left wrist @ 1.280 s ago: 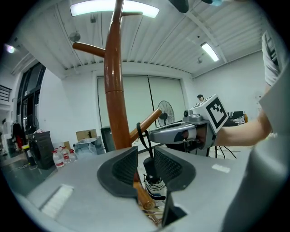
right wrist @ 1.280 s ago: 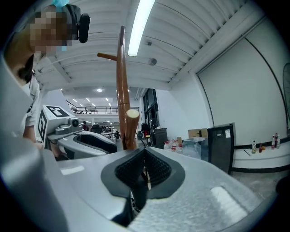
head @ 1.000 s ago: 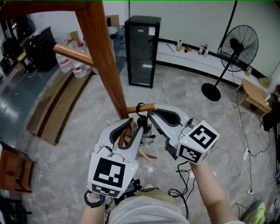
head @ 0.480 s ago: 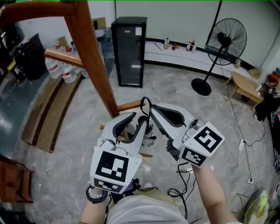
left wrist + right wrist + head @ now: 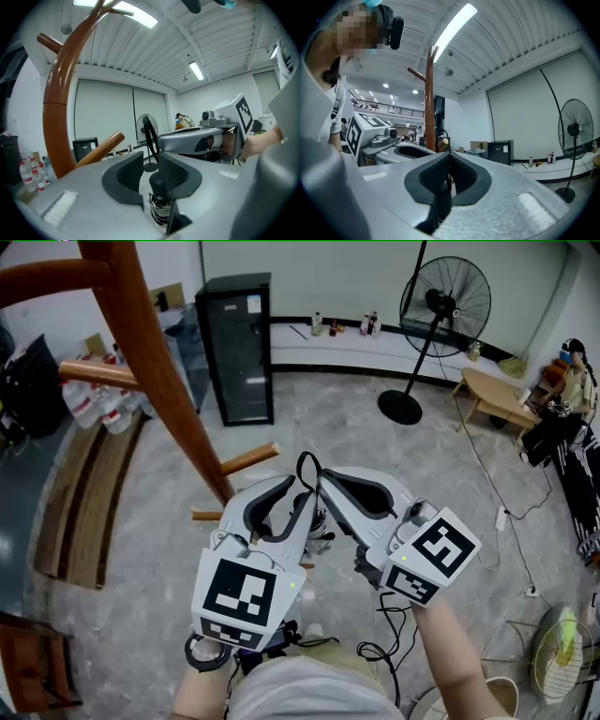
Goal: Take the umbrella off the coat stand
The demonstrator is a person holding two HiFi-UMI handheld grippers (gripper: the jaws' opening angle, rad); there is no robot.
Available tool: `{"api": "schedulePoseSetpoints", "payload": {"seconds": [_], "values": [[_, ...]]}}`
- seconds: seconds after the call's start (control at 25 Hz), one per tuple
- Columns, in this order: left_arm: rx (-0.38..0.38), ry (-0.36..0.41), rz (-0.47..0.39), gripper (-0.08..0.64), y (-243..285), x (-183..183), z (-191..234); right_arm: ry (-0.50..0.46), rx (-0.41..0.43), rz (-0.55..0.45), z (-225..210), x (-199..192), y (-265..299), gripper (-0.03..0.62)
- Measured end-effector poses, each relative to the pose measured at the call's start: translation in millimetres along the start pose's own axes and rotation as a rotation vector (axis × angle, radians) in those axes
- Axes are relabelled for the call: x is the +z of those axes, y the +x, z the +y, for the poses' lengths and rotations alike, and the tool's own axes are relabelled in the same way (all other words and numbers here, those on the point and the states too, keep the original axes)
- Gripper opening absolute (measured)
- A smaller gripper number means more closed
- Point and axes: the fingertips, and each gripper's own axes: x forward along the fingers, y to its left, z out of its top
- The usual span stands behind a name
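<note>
Left gripper (image 5: 292, 495): jaws closing around the umbrella (image 5: 160, 197) handle, pads not yet pressing. Right gripper (image 5: 322, 478): clamped together on the strap (image 5: 306, 468). The umbrella hung between the grippers, apparently clear of the peg (image 5: 249, 458) at 10 o'clock on the coat stand (image 5: 155, 371).

Risk: only the thin strap carried the load. A swing could slide the handle past the left pads or re-snag the peg.

Stand (image 5: 155, 381): red-brown wood. Umbrella (image 5: 159, 185): black handle, striped fabric. Left gripper (image 5: 298, 493), right gripper (image 5: 321, 481): grey, black pads (image 5: 125, 176), black-and-white markers. Fridge (image 5: 234, 348): black.
</note>
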Motion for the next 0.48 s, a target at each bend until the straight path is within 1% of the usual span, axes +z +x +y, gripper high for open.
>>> {"api": "schedulePoseSetpoints", "payload": {"seconds": [0.08,0.28,0.48], "values": [[-0.035,-0.005,-0.013,0.087,2,1,-8,0.005,-0.034,0.009,0,-3,-8,0.003],[-0.113,-0.026,-0.036,0.023,4,-2,-22,0.034,-0.123,0.027,1,-13,-25,0.003],[-0.198,-0.032,-0.039,0.017,7,-6,-34,0.058,-0.220,0.040,0,-23,-38,0.003]]}}
